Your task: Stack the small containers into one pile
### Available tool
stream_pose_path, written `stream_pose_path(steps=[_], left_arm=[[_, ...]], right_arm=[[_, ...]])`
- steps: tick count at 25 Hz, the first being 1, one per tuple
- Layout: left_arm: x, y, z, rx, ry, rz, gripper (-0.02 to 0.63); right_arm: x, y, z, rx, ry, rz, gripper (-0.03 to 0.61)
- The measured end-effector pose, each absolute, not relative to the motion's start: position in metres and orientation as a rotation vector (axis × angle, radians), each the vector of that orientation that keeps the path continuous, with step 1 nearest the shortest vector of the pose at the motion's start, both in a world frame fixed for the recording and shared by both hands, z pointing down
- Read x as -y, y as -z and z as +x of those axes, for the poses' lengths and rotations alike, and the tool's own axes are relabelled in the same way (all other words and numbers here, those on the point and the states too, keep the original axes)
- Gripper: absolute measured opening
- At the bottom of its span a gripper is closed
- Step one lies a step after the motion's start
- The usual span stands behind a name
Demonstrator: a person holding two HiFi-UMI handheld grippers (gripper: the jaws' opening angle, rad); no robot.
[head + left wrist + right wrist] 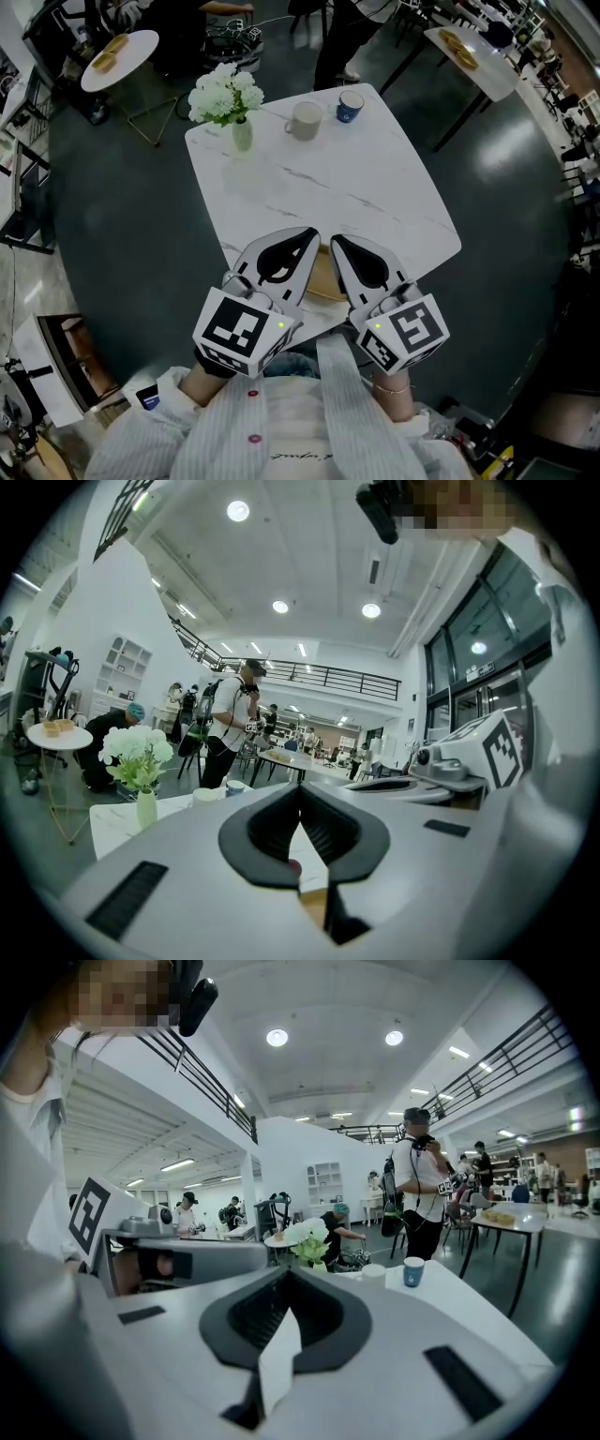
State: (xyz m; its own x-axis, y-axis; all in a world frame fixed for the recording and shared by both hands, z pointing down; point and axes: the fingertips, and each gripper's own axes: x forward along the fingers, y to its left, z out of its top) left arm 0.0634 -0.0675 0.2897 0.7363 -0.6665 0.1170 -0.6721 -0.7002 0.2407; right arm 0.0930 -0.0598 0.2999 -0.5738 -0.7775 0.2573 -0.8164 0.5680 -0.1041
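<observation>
Left gripper (312, 234) and right gripper (336, 240), one in each hand: both pairs of jaws are closed tip to tip with nothing between them, as each gripper view shows along its own jaws (300, 787) (287, 1277). The two grippers lie side by side over the near edge of the bench (356, 197), tips close together and angled toward each other. Each carries one marker cube (242, 328) (408, 336).

Under and between the grippers lies one tan flat thing (323, 277). It is mostly covered by the gripper bodies and cannot be identified.

Containers, two in all: one white cup (303, 120) and one blue cup (350, 106). They stand upright, just beside each other, at the far edge of the bench and well apart from both grippers.

One vase (242, 134) of white flowers (225, 94) stands to the left of the white cup, near the far left corner — beside the cups, not between them and the jaws.

Surroundings: a round table (120, 56) stands beyond on the left, and a second table (473, 56) on the right, each bearing tan items. In the right gripper view, one standing person (420, 1185) and one crouching person (337, 1227) appear behind the bench.
</observation>
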Motion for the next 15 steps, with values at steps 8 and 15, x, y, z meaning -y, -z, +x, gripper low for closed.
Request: stream_pose_path(steps=[8,15], left_arm=[[0.0658,-0.2902,0.0638,1.057,-0.033,2.665,0.018],[0.0639,-0.2926,0.0633,1.059,-0.043,2.655,0.017]], right_arm=[[0.0562,-0.3011,0.0968,2.609,-0.326,1.359,0.011],[0.0531,-0.3032,0.1003,2.599,-0.342,1.369,0.011]])
